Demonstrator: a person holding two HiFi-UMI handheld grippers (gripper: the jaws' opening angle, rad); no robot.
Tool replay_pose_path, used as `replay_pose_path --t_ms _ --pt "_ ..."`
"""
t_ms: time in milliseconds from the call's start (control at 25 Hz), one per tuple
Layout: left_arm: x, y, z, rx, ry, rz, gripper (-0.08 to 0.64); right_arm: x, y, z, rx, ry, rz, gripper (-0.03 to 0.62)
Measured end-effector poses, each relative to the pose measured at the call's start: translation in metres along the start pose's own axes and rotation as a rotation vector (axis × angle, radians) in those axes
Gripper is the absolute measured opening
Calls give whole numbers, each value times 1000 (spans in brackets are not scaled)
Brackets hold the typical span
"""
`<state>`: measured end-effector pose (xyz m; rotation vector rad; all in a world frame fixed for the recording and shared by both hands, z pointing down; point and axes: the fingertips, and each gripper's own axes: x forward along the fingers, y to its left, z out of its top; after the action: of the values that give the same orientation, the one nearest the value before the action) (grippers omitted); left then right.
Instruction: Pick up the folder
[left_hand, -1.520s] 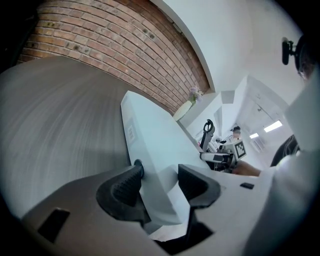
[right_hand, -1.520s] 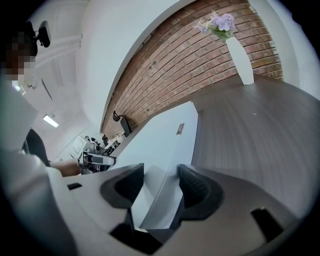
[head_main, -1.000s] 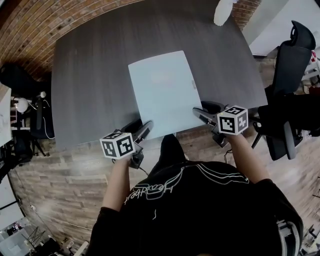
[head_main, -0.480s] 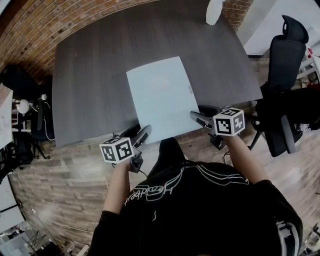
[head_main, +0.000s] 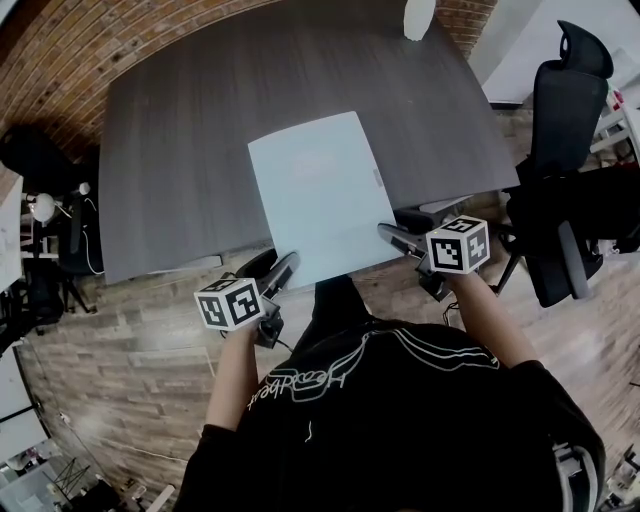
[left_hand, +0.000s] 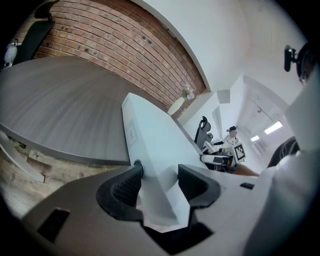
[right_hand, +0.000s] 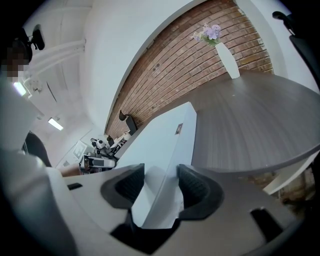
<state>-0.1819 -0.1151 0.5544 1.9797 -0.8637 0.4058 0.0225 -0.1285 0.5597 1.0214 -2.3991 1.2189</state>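
Note:
The pale blue folder (head_main: 320, 195) lies lengthwise over the dark table (head_main: 180, 120), and its near end sticks out past the table's near edge. My left gripper (head_main: 283, 272) is shut on the folder's near left corner. In the left gripper view the folder (left_hand: 150, 135) runs away between the two ribbed pads (left_hand: 125, 186), which press on it. At the near right corner my right gripper (head_main: 397, 232) grips the same way. In the right gripper view the folder (right_hand: 162, 137) is pinched between that gripper's pads (right_hand: 194, 187). Whether the folder's far end still rests on the table I cannot tell.
A white vase (head_main: 418, 15) with flowers (right_hand: 210, 32) stands at the table's far right edge. A black office chair (head_main: 565, 90) is to the right of the table. A brick wall (left_hand: 110, 45) lies beyond it, and wooden floor (head_main: 130, 340) under the near edge.
Both grippers and the folder have slid toward the person, so more of the folder's near end now overhangs the table edge. Both grips are unchanged.

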Motion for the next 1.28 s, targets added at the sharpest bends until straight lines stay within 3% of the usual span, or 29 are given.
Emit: replay_pose_path --t_ms 360,640,880,1280 --pt "-4 -3 -5 7 -5 4 229 -6 5 -9 -17 14 14 196" --pt "-6 -4 -5 0 -46 -24 230 -9 9 -10 6 2 75 196" --pt "-3 -14 -24 27 5 -127 331 -12 14 -17 47 -4 173 247" --pt "4 -11 -43 -42 36 -220 367 -12 2 -42 134 13 261 279"
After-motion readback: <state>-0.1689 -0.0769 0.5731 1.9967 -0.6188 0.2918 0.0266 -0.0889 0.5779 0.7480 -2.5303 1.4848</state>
